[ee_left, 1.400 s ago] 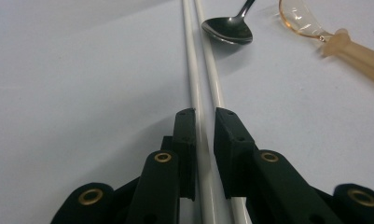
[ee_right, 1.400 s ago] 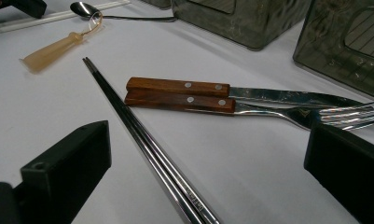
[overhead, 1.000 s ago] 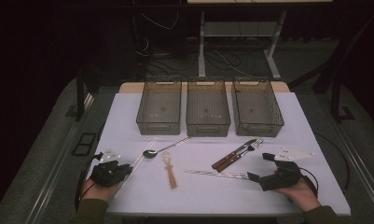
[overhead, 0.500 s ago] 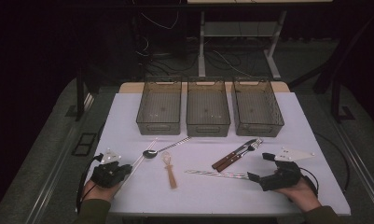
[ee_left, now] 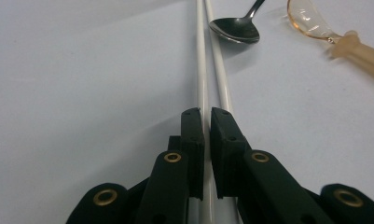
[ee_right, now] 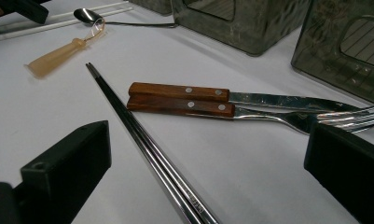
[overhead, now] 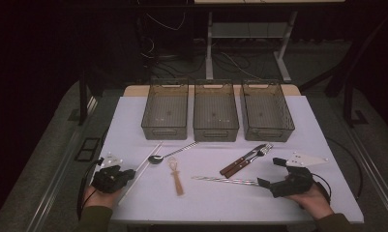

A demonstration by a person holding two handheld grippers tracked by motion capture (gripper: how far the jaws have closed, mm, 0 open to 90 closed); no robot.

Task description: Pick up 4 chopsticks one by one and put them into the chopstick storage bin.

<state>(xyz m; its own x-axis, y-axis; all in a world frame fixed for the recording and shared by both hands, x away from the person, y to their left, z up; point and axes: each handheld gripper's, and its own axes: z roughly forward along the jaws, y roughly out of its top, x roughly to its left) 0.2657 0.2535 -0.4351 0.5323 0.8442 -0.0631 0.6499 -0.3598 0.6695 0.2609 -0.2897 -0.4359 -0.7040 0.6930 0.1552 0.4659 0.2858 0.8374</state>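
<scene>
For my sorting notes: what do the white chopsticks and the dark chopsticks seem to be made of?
White chopsticks: probably plastic; smooth, opaque, softly glossy. Dark chopsticks: most likely polished metal; mirror-like streaks and sharp edges.

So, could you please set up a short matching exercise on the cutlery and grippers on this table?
Things:
1. white chopsticks
2. metal chopsticks
3. metal spoon
4. wood-handled knife and fork

States:
A. side by side, handles level
B. between the wide-open jaws of the right gripper
C. clamped by the left gripper
D. bowl beside the white chopsticks

Pairs: 1-C, 2-B, 3-D, 4-A
</scene>
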